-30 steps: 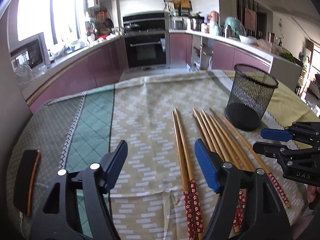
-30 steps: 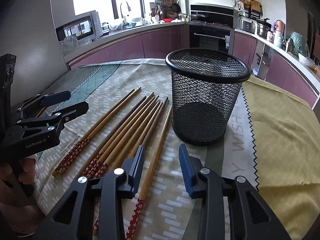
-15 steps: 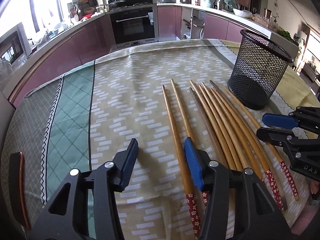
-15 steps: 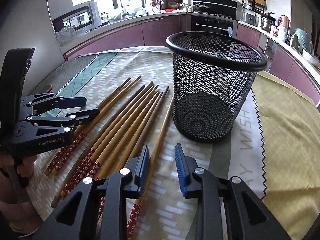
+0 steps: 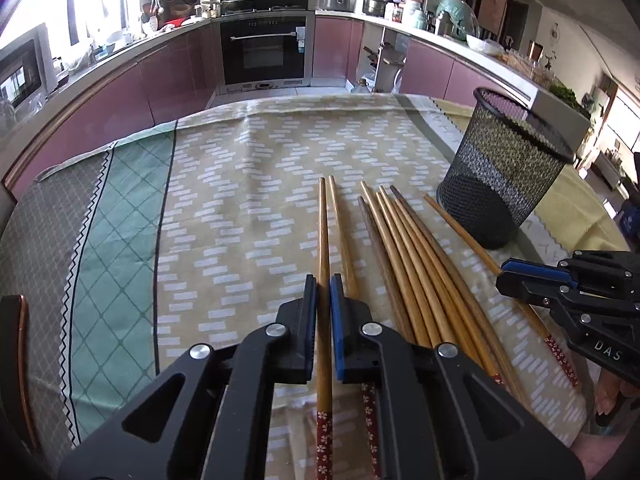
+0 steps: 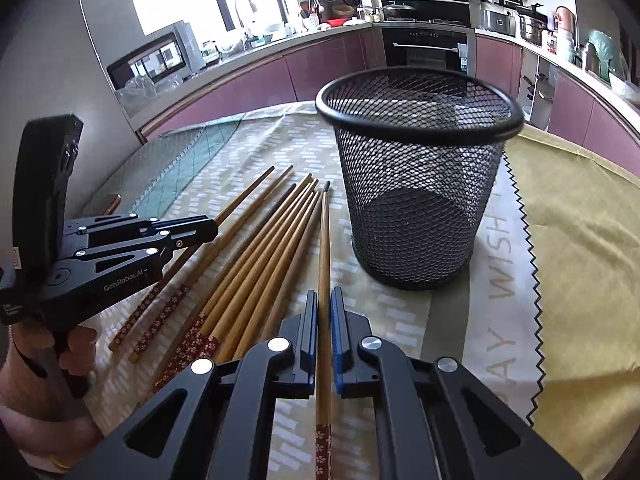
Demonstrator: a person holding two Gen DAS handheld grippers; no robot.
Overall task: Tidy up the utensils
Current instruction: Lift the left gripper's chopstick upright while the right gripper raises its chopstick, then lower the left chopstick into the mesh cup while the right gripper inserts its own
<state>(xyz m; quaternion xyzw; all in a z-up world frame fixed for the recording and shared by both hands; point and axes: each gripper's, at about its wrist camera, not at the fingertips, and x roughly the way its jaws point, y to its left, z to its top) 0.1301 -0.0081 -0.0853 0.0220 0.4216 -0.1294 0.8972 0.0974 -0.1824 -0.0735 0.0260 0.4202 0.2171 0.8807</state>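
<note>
Several wooden chopsticks with red flowered handles (image 5: 404,264) lie side by side on the patterned tablecloth. My left gripper (image 5: 324,286) is shut on the leftmost chopstick (image 5: 323,240), low at the cloth. My right gripper (image 6: 325,300) is shut on the rightmost chopstick (image 6: 325,240), which lies just left of the black mesh cup (image 6: 416,176). The cup stands upright and empty, also seen in the left wrist view (image 5: 504,172). Each gripper shows in the other's view: the right (image 5: 520,280), the left (image 6: 208,232).
The tablecloth (image 5: 248,184) covers a round table; a yellow cloth (image 6: 580,240) lies under the right part. A dark phone-like object (image 5: 16,344) lies at the table's left edge. Kitchen counters and an oven stand beyond.
Both grippers moved forward and down and closed, each onto one chopstick: the left on the leftmost, the right on the rightmost.
</note>
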